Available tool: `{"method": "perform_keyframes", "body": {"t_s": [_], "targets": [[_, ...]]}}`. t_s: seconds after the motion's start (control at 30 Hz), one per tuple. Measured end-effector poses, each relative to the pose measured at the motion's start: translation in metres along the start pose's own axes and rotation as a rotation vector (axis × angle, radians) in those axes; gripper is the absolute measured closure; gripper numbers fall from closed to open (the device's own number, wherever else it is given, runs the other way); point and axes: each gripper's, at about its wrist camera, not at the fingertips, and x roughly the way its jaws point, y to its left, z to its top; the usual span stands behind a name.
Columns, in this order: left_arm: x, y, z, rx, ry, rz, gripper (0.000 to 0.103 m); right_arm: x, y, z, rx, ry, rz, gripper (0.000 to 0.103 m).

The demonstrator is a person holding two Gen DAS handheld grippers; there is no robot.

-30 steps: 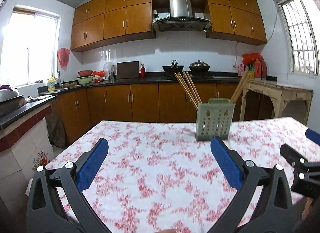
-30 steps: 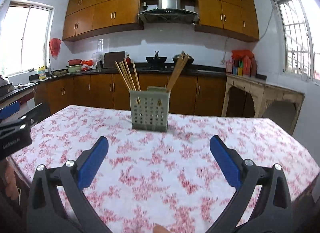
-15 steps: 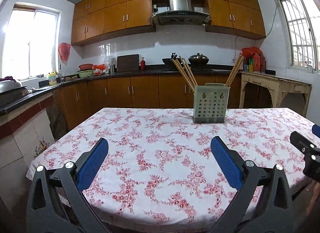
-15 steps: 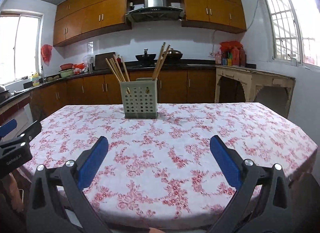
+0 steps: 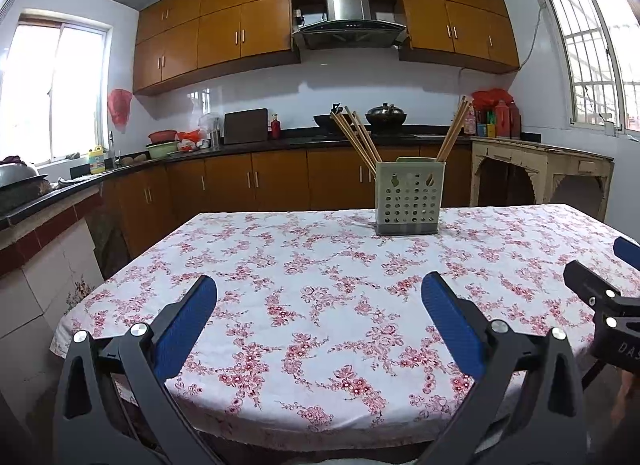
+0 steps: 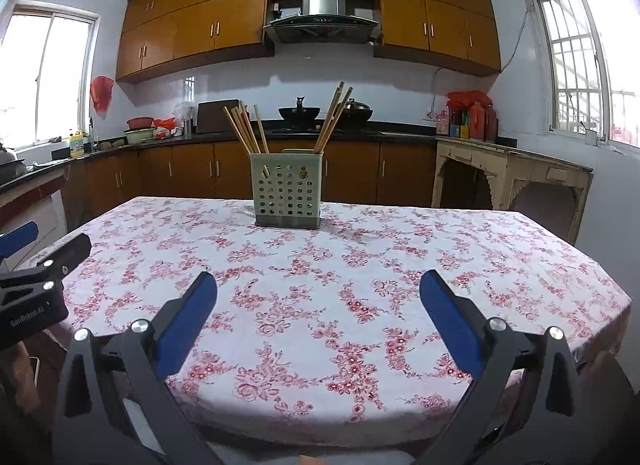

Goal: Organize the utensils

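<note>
Right wrist view: chopsticks [image 6: 244, 129] are stowed in holder [image 6: 286, 193]; tablecloth [image 6: 320, 285] bare; left gripper [image 5: 318, 305] and right gripper [image 6: 318, 303] are held wide, empty; task judged nearly done.

Both wrist cameras look level across the floral tablecloth [image 5: 320, 285] from just off the table's near edge, facing the kitchen's back cabinets. Both share the perforated chopstick holder [image 5: 407, 201] far across; each catches the other gripper at its frame edge.

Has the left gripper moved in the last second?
Yes. The left gripper has pulled back from the chopstick holder: the table's near edge, out of view before, now shows.
</note>
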Motion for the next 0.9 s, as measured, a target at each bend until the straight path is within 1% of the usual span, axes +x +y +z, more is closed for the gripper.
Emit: {"method": "perform_keyframes", "body": {"t_s": [0.9], "targets": [[-0.0004,-0.0021,-0.0020,-0.006,0.005,-0.007,0.002,-0.0057,-0.0026,-0.0016,0.014,-0.005,-0.010,0.004]]}}
